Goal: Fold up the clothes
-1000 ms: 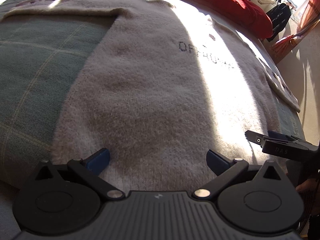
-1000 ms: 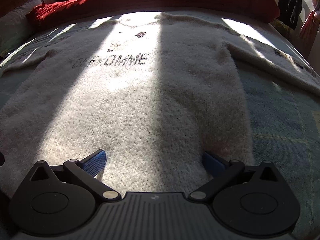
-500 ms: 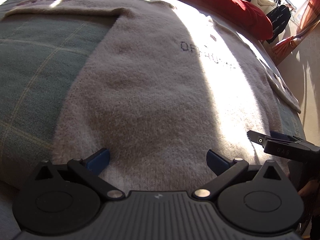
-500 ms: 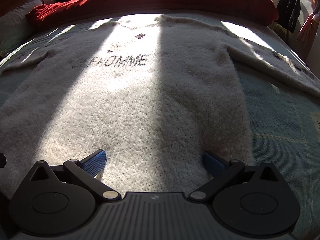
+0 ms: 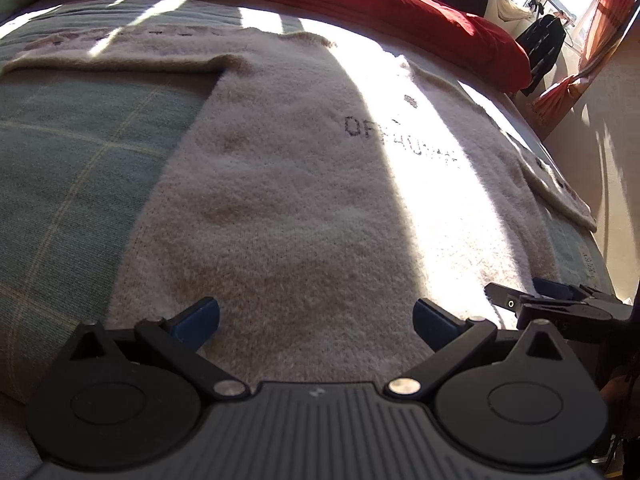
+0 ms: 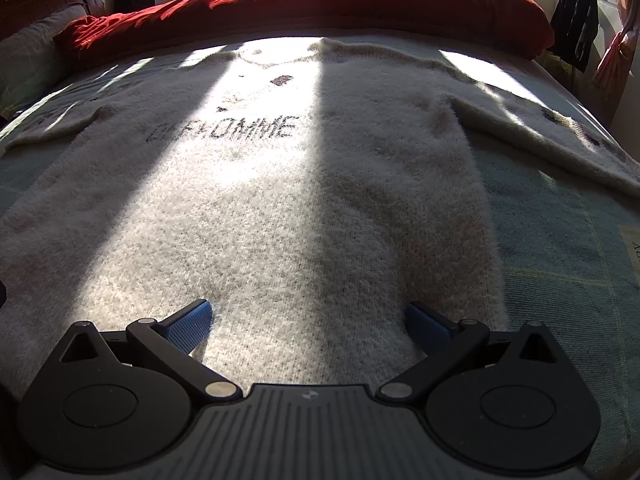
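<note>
A fuzzy cream sweater [image 5: 304,184] lay spread flat on a bed covered by a pale green checked blanket [image 5: 76,168], its sleeves stretched out to either side and dark lettering [image 6: 224,130] knitted across the chest. A broad band of sunlight crossed the knit, with shadow beside it. Beyond the collar, a red duvet [image 6: 320,4] was bunched along the far side of the bed.

The left gripper [image 5: 316,316] sat low at the sweater's bottom hem, near its left corner — fingers spread wide apart, their blue pads [image 5: 198,318] resting on or just above the wool, with nothing pinched between them. The right gripper [image 6: 308,318] was at the same hem toward the other corner, its fingers likewise wide apart with only knit showing in the gap. In the left wrist view the right gripper [image 5: 556,300] showed at the right edge, close beside the hem.

Dark clothes [image 6: 576,12] hung near a bright window at the far right, next to an orange-red curtain [image 5: 560,96].
</note>
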The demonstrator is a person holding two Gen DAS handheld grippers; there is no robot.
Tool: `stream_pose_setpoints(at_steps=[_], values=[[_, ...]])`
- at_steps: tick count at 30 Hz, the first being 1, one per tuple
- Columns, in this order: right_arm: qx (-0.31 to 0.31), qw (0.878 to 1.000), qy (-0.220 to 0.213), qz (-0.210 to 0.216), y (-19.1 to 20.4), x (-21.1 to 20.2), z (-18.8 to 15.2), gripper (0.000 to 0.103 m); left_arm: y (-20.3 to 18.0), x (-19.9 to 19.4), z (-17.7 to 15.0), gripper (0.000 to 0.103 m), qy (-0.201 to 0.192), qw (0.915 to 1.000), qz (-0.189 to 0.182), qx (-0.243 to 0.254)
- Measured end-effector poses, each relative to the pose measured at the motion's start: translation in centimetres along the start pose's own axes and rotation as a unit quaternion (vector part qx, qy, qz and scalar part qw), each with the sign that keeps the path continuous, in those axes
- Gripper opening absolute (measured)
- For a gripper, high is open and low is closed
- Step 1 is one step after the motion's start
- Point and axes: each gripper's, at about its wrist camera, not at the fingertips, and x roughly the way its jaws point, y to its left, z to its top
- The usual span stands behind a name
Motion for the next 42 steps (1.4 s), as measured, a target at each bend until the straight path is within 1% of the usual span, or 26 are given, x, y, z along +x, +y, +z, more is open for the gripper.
stream_pose_setpoints(at_steps=[2, 5, 8, 12, 14, 17, 19, 20, 22, 27, 30, 33, 34, 36, 39, 40, 42], values=[[0.002, 1.0, -0.007, 0.001, 0.0, -0.1, -0.1, 0.103, 0.0, 0.7, 0.7, 0.102, 0.001, 1.0, 0.002, 0.006], [0.011, 1.0, -0.017, 0.005, -0.1, -0.4, -0.2, 0.103, 0.2, 2.4, 1.0, 0.102, 0.016, 0.9998, 0.009, -0.003], [0.031, 0.999, -0.029, 0.014, -0.6, -0.9, 0.2, 0.103, 0.1, 2.6, 0.2, 0.102, 0.001, 0.9999, 0.015, 0.004], [0.06, 0.996, -0.066, 0.018, -1.4, -1.1, 2.1, 0.103, 0.2, 2.4, -0.2, 0.102, -0.006, 0.9998, 0.01, 0.018], [0.066, 0.994, -0.078, 0.023, -1.8, -0.5, 3.7, 0.103, 0.4, 2.3, -0.1, 0.102, -0.005, 0.9999, 0.004, 0.011], [0.077, 0.995, -0.064, 0.028, -2.4, 1.3, 5.8, 0.103, 0.7, 2.3, 0.0, 0.102, -0.004, 1.0, -0.001, 0.007], [0.09, 0.995, -0.04, 0.028, -2.9, 2.6, 6.3, 0.103, 0.7, 2.3, -0.1, 0.102, -0.003, 0.9999, -0.001, 0.011], [0.098, 0.995, -0.028, 0.023, -3.2, 3.1, 6.1, 0.103, 0.6, 2.3, -0.1, 0.102, -0.002, 0.9999, 0.0, 0.014], [0.092, 0.995, -0.032, 0.02, -3.2, 2.8, 5.2, 0.103, 0.5, 2.4, -0.2, 0.102, -0.001, 0.9998, 0.002, 0.02], [0.026, 0.999, -0.031, -0.008, -1.8, 0.9, 1.4, 0.103, 0.3, 2.6, -0.3, 0.102, -0.002, 0.9996, 0.011, 0.026], [0.024, 0.999, -0.027, -0.013, -1.6, -0.2, -0.1, 0.103, 0.1, 2.5, -0.5, 0.102, -0.005, 0.9994, 0.015, 0.032], [0.021, 0.999, -0.018, -0.018, -1.4, -0.7, -0.6, 0.103, -0.3, 2.5, -0.8, 0.102, -0.004, 0.9984, 0.023, 0.052], [0.02, 1.0, -0.015, -0.019, -1.3, -0.8, -0.6, 0.103, -0.6, 2.5, -1.0, 0.102, -0.002, 0.9972, 0.03, 0.069], [0.022, 0.999, -0.01, -0.024, -1.2, -0.9, -0.6, 0.103, -1.8, 2.4, -1.7, 0.102, 0.004, 0.9917, 0.05, 0.118], [0.021, 0.999, -0.004, -0.036, -0.7, -0.9, -0.4, 0.103, -3.4, 2.4, -2.8, 0.102, 0.007, 0.9801, 0.076, 0.183], [0.019, 0.999, -0.003, -0.041, -0.5, -0.9, -0.5, 0.103, -3.6, 2.4, -3.1, 0.102, 0.007, 0.9786, 0.079, 0.19], [0.017, 0.999, -0.002, -0.045, -0.3, -0.9, -0.5, 0.103, -3.3, 2.2, -3.3, 0.102, 0.007, 0.9808, 0.073, 0.181]])
